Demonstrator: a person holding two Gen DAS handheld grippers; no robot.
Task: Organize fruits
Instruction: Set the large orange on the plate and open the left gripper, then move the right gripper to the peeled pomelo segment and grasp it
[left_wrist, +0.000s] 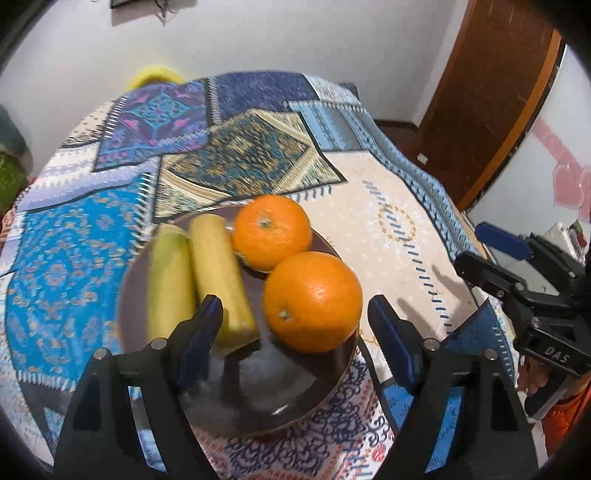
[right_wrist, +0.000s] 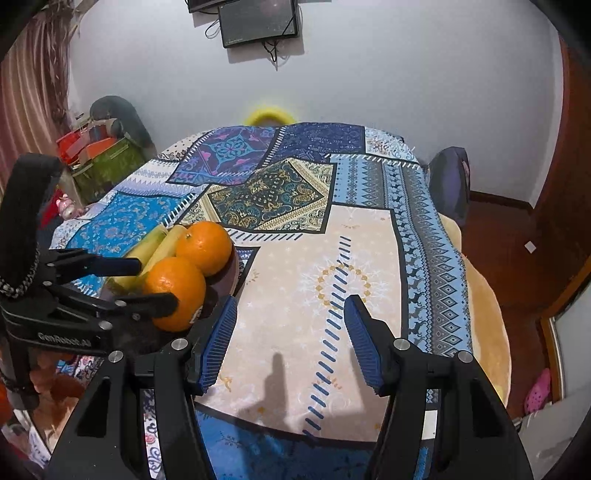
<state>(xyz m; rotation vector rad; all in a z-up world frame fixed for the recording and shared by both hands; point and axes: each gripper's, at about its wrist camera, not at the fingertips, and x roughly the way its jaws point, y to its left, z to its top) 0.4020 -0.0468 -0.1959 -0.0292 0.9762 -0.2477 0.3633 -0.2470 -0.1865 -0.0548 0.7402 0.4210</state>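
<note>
Our left gripper (left_wrist: 295, 317) hangs tilted downward with its blue-padded fingers (left_wrist: 201, 332) spread wide, nothing between them. Our right gripper (right_wrist: 291, 325) sits just beside it, to its right, at about the same height, its ribbed blue pads (right_wrist: 364, 343) likewise parted and holding nothing.

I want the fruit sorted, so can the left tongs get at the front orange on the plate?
Probably yes: the left tongs are open with the front orange right between them, nothing covering it.

Patchwork tablecloth (right_wrist: 303, 229), wall-mounted screen (right_wrist: 258, 22), wooden door (left_wrist: 491, 92), yellow chair back (right_wrist: 271, 114)
</note>
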